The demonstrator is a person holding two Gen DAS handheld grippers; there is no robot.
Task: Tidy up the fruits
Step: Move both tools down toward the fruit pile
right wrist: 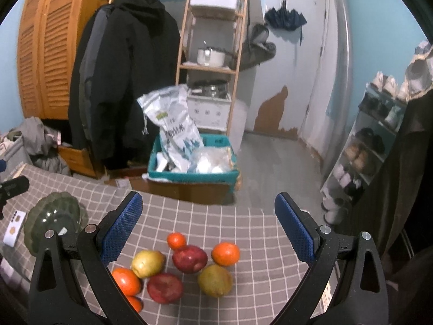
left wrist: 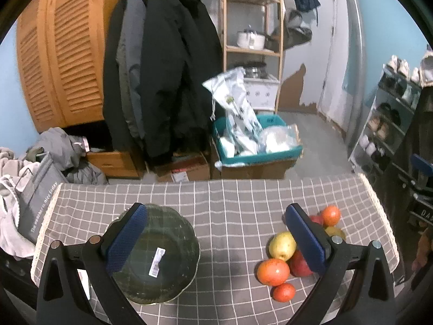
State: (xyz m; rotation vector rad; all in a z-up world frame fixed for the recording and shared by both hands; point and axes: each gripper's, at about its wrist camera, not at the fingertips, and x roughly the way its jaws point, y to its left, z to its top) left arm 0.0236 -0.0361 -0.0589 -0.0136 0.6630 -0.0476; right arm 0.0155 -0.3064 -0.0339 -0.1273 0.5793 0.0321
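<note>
A bench covered by a grey checked cloth (left wrist: 230, 203) faces a cluttered room. Beyond its far edge, dark coats (left wrist: 162, 62) hang beside an orange louvred wardrobe (left wrist: 59, 54), and a teal crate (left wrist: 259, 157) holding a printed white bag (left wrist: 235, 103) sits on cardboard boxes before a wooden shelf unit (left wrist: 254, 27) with a white pot (left wrist: 250, 39). A shoe rack (left wrist: 387, 124) stands off the bench's right edge, rumpled grey clothing (left wrist: 62, 151) off its far left corner, and a folded umbrella (right wrist: 285, 19) hangs on the wall.

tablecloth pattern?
The tablecloth is grey with a white grid of thin lines; a cream fringe trims its edge. It shows best in the left wrist view.
</note>
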